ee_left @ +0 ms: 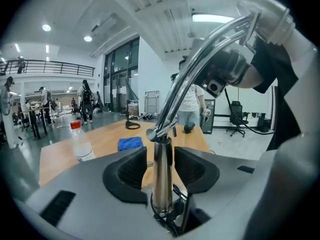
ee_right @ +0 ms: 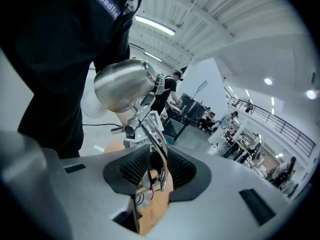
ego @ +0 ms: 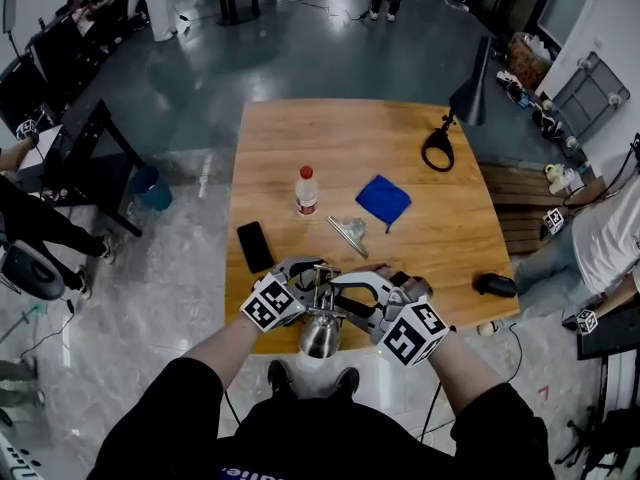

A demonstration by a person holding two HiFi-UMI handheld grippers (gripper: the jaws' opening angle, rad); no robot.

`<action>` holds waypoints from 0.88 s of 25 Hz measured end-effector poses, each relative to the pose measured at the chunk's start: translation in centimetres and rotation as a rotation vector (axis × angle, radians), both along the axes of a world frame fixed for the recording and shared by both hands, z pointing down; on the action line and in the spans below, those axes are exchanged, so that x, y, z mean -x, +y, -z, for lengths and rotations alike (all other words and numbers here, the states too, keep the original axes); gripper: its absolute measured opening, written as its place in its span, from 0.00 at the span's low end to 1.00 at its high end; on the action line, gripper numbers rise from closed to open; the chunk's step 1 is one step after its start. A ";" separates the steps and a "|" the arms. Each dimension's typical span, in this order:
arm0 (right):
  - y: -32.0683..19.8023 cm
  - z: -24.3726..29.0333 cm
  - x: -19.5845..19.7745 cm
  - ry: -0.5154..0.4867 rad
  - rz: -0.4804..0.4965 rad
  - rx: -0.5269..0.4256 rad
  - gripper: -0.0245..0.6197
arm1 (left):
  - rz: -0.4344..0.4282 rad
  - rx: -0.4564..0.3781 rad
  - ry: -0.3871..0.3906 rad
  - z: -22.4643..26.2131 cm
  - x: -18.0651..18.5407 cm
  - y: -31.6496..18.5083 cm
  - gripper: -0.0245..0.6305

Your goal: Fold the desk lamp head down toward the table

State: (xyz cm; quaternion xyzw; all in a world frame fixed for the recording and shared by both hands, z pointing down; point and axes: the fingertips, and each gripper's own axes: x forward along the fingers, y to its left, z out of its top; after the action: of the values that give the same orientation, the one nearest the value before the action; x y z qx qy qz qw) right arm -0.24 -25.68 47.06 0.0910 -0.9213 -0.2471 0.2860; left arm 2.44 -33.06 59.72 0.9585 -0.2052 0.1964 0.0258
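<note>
A chrome desk lamp stands at the near edge of the wooden table (ego: 300, 138), between my two grippers. Its upright post (ee_left: 161, 174) rises between the jaws of my left gripper (ee_left: 161, 166), which stand apart from it with a gap on each side. From the post's top joint (ee_left: 159, 132) the curved arm (ee_left: 200, 59) bends up to the right. The lamp's domed head (ee_right: 122, 84) hangs mouth-down past the table edge (ego: 320, 336). My right gripper (ee_right: 157, 169) is open around the thin arm rods (ee_right: 159, 144). In the head view the left gripper (ego: 308, 276) and right gripper (ego: 352, 293) face each other.
On the table lie a black phone (ego: 254, 246), a water bottle (ego: 306, 190), a blue cloth (ego: 383, 200), a small metal piece (ego: 350, 233), a black mouse (ego: 494, 285) and a black lamp (ego: 440, 148) at the far right. A person (ego: 610, 238) stands by the right edge.
</note>
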 end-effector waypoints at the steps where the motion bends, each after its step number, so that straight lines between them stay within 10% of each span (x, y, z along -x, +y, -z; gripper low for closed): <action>1: 0.1 0.0 0.3 0.024 0.019 -0.027 0.20 | -0.017 0.004 -0.008 -0.3 -0.1 0.1 0.30; 11: 4.0 -4.9 0.5 0.348 0.251 -0.185 0.16 | -0.107 0.059 0.015 -0.8 -0.3 0.2 0.23; 22: 4.6 -11.2 0.9 0.499 0.278 -0.382 0.22 | -0.187 0.069 0.014 -0.7 -0.2 0.5 0.23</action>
State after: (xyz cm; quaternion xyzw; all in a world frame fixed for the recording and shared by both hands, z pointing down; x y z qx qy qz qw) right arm -1.10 -21.11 58.29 -0.0470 -0.7635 -0.4665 0.4441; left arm 2.60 -32.60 60.46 0.9733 -0.1080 0.1980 0.0418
